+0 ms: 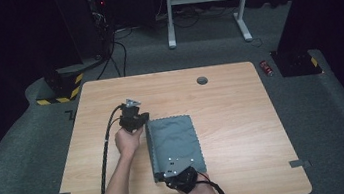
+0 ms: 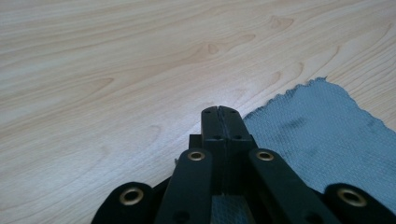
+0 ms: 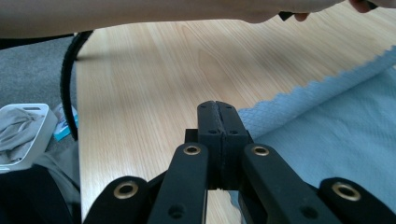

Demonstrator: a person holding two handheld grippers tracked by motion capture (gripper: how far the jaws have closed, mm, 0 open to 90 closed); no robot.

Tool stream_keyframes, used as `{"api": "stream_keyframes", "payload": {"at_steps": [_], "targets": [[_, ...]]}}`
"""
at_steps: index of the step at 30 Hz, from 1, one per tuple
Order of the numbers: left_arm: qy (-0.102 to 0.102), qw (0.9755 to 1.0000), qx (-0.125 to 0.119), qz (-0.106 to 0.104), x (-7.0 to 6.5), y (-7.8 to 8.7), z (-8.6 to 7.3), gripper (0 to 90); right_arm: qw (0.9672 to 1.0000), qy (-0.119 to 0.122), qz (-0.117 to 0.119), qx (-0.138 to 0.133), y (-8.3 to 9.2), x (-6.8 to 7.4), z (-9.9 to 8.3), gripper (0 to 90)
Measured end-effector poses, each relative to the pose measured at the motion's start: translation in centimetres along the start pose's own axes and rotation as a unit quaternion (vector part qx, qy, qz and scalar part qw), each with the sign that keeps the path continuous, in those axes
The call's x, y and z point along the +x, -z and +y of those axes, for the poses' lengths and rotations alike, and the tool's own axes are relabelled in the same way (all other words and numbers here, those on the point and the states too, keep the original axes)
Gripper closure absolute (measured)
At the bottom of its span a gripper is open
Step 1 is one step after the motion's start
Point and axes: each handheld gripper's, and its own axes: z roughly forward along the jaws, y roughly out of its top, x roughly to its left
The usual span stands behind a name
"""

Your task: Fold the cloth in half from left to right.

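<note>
A light wooden table [image 1: 233, 119] stands on grey carpet, and a grey-blue cloth [image 1: 174, 139] lies folded near its middle. The left gripper [image 1: 135, 123] sits at the cloth's far left corner, jaws pressed together; a bit of fabric shows beneath them, but whether they pinch it is hard to tell. The right gripper [image 1: 170, 177] sits at the cloth's near edge, jaws likewise together, its body covering that edge. Both forearms are cut off below.

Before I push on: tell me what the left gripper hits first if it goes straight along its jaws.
Probably the bare wooden table: the left gripper, jaws shut, points down at it, with the grey cloth off to one side.
</note>
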Motion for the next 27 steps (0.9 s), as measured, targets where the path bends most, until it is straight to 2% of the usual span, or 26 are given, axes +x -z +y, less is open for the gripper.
{"api": "stream_keyframes", "payload": {"at_steps": [6,11,15,27], "targets": [[0.001,1.0000,0.001,-0.002,-0.2,-0.6,0.0,90.0,0.9999,-0.010,-0.012,0.003,0.7,-0.3,-1.0,89.8],[-0.016,0.9999,-0.001,-0.002,-1.1,-1.1,0.5,90.0,0.9995,-0.022,-0.022,0.005,1.3,-0.9,-2.1,89.8],[-0.019,0.9998,-0.001,-0.007,-1.6,-1.6,0.7,90.0,0.9993,-0.026,-0.026,0.007,1.7,-1.0,-2.5,89.8],[-0.017,0.9997,0.000,-0.018,-3.0,-3.1,1.1,90.0,0.9980,-0.043,-0.045,0.006,3.4,-1.9,-4.2,89.8]]}}
